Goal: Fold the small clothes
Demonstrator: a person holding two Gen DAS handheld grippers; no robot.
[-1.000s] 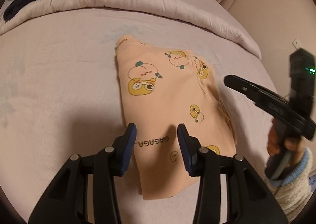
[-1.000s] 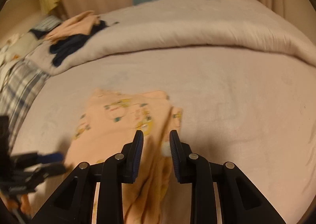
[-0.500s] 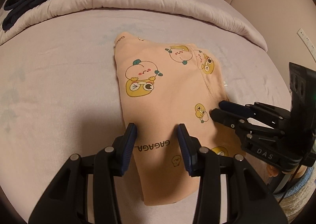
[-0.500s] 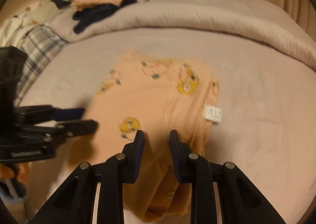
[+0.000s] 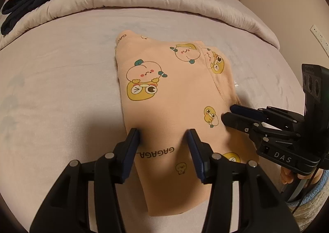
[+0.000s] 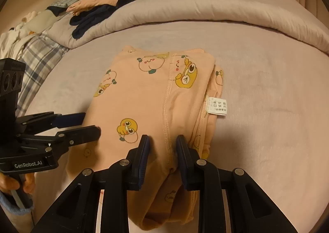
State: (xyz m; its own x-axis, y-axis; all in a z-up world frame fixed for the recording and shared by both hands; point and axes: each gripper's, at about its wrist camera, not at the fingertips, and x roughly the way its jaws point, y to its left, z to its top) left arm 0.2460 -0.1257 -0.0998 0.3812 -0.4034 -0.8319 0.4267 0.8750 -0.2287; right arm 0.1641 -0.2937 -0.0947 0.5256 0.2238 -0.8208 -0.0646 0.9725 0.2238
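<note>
On the bed point(image 5: 61, 89), a peach garment point(image 5: 174, 99) printed with cartoon ducks and peaches lies folded flat on the pale cover. Its white label point(image 6: 217, 107) sticks out at the right edge. The left gripper point(image 5: 162, 140) hangs over the near end of the garment, by the printed letters; its jaws have just been opening and stand apart, the pads not pressing the cloth under them. The right gripper point(image 6: 162, 146) points down at the right side, jaws narrow, with a raised ridge of cloth along the seam between them; whether the pads truly pinch it I cannot tell. A rolled duvet point(image 6: 205, 13) runs across the far side, and on it sits a pile of dark and peach clothes point(image 6: 98, 6). A plaid cloth point(image 6: 39, 58) lies at the left.
</note>
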